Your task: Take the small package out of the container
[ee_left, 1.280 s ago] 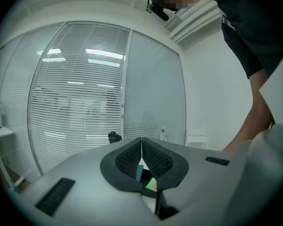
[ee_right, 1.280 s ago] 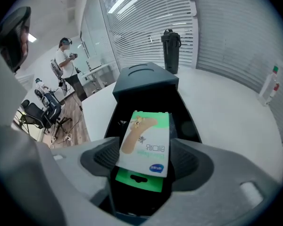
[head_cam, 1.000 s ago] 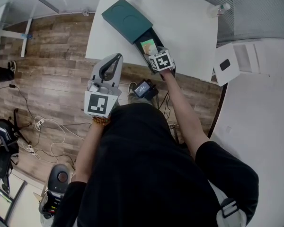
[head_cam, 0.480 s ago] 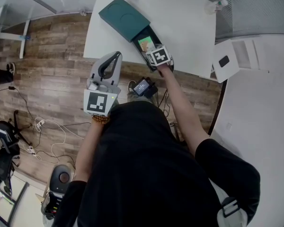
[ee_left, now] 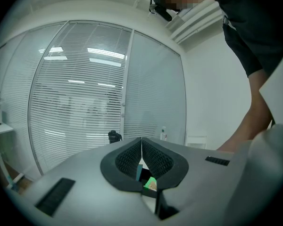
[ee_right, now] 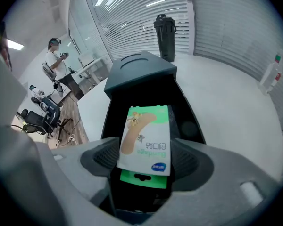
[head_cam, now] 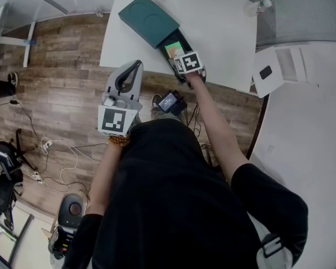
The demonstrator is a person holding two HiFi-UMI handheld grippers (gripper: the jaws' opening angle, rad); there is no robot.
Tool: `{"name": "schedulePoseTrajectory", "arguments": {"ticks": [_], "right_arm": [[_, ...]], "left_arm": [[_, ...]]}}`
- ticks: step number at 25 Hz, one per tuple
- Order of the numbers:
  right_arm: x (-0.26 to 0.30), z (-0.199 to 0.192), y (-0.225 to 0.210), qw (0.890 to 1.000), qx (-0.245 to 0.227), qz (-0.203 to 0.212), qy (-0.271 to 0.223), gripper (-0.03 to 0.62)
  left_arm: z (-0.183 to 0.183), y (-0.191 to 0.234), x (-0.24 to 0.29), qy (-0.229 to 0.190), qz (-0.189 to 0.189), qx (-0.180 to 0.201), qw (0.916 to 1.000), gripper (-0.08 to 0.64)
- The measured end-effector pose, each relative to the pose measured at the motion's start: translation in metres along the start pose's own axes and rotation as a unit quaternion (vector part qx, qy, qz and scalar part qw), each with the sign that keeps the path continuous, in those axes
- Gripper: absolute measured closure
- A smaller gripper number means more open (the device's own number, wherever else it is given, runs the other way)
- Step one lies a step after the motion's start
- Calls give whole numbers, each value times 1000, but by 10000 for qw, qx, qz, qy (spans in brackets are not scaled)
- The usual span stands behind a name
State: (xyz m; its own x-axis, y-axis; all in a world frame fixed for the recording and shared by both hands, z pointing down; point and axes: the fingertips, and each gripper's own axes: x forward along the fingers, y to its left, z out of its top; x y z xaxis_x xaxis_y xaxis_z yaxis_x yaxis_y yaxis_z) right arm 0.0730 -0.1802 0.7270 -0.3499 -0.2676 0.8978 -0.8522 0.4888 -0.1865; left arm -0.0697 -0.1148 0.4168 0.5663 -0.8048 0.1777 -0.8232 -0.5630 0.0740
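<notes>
Head view: the right gripper (head_cam: 180, 56) reaches into the open end of the dark green container (head_cam: 148, 18) on the white table (head_cam: 224, 32). The left gripper (head_cam: 131, 72) hangs off the table's edge, above the wooden floor (head_cam: 61, 66). Right gripper view alone shows the grip: both jaws press the sides of the small package (ee_right: 146, 135), held above the container's black tray (ee_right: 146, 91). Left gripper view shows its pads (ee_left: 153, 159) touching, nothing between them.
</notes>
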Motion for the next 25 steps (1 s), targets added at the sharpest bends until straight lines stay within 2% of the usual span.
{"name": "schedulePoseTrajectory", "arguments": {"ticks": [2,7,17,25], "right_arm": [[-1,0,0,9999,-106,-71,78,259],[-8,9,0,9955,-805,-496,62,265],[3,2,4,9979,-592,-261,-64,236],[3,4,0,9968,-620,-361,-348,236]], "left_arm": [[-1,0,0,0,9,-15,10000,558],[-2,2,0,-3,21,-54,10000,558],[-5,0,1,-8,-3,-89,10000,558],[-7,-4,4,-21,-29,-105,9999,558]]}}
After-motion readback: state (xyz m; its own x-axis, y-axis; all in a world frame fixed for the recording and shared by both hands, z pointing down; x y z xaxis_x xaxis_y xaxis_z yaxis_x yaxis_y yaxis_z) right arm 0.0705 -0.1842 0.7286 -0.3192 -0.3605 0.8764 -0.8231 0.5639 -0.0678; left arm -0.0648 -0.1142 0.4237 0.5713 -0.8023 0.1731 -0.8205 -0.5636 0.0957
